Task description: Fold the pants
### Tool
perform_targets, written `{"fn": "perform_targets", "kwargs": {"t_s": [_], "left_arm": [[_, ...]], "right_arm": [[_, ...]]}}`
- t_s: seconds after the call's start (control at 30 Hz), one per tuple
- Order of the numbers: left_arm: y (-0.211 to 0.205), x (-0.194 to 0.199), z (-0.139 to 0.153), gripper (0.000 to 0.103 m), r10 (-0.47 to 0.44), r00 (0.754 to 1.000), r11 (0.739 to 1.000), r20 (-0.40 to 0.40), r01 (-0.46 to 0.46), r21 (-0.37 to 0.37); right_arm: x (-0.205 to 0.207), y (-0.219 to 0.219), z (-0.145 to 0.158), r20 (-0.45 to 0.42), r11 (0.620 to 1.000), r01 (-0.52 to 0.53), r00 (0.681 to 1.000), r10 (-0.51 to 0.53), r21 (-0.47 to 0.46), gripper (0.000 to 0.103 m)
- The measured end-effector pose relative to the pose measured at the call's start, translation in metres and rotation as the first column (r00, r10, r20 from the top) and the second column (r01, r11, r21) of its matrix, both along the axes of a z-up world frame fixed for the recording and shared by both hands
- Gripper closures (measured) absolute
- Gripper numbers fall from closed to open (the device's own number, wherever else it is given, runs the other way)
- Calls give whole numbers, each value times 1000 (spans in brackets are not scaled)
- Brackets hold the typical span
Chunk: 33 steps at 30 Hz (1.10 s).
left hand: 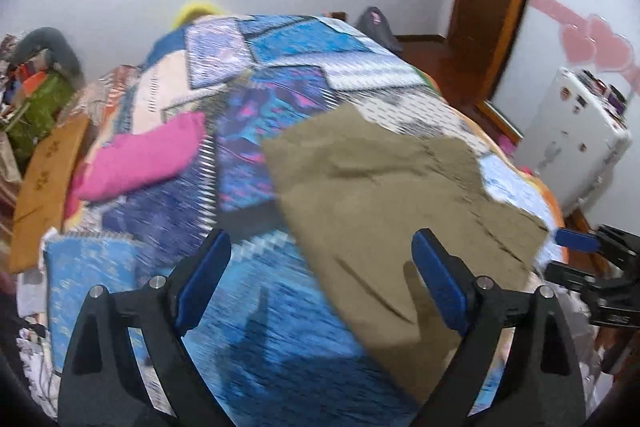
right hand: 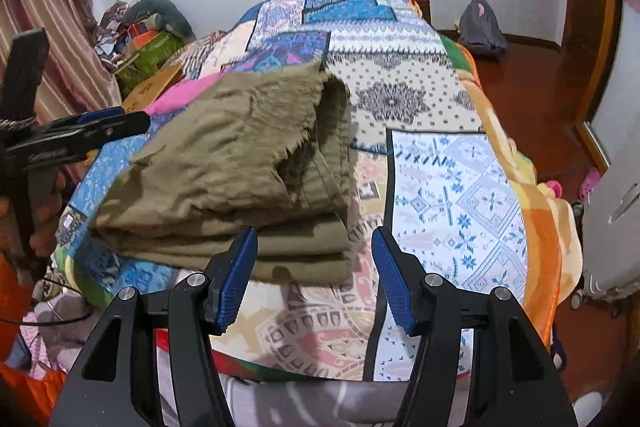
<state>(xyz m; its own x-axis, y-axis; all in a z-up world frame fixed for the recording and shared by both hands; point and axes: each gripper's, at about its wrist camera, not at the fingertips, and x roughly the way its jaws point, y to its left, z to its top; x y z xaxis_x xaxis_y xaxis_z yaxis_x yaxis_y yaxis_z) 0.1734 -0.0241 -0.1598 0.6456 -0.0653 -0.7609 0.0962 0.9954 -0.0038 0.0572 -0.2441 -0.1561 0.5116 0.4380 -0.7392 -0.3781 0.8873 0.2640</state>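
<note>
Bed (right hand: 460,187) carries folded pants (right hand: 224,167) ahead-left of the right gripper (right hand: 314,279), jaws apart, empty; left gripper (left hand: 320,279) spread wide, empty.

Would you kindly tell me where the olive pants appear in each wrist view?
Left wrist view: olive pants lie right of centre, reaching behind the right finger.
Right wrist view: olive pants sit folded left of centre, above the left finger.
Shared landmark: the pink cloth beyond them on the patchwork blanket.

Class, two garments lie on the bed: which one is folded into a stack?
The olive pants, layered near the right gripper; the pink garment lies loose.
</note>
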Motion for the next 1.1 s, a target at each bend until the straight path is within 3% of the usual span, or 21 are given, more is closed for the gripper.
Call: {"fn": "perform_targets", "kwargs": {"t_s": [0.27,0.5,0.57,0.7,0.73,0.8,0.83,0.93,1.1], "left_arm": [[28,57,-5,14,-35,999,999,-7,35,5],[15,110,-53,14,-63,992,993,-113,74,94],[19,123,-69,14,-81,983,995,-165,90,45],[36,140,-92,16,-92,965,987,-246,55,-152],[37,141,-92,20,-100,966,985,-239,62,-164],[32,141,-89,52,-147,963,976,-228,104,-190],[28,141,-87,60,-174,958,970,-227,127,-209],[19,140,-84,72,-177,962,975,-210,142,-169],[36,129,-74,91,-150,970,978,-190,118,-170]], "right_arm": [[7,24,8,12,1000,9,1000,-9,26,47],[25,49,-11,1,997,-38,999,38,-65,43],[28,49,-12,16,995,-48,999,50,-84,43],[38,43,-18,7,996,-44,999,44,-82,43],[40,42,-20,2,996,-42,999,43,-73,43],[46,39,-23,-7,998,-40,999,40,-50,42],[49,38,-24,-12,998,-40,999,39,-43,42],[59,37,-27,-16,998,-45,999,44,-51,42],[72,34,-30,-24,996,-51,998,50,-70,41]]}}
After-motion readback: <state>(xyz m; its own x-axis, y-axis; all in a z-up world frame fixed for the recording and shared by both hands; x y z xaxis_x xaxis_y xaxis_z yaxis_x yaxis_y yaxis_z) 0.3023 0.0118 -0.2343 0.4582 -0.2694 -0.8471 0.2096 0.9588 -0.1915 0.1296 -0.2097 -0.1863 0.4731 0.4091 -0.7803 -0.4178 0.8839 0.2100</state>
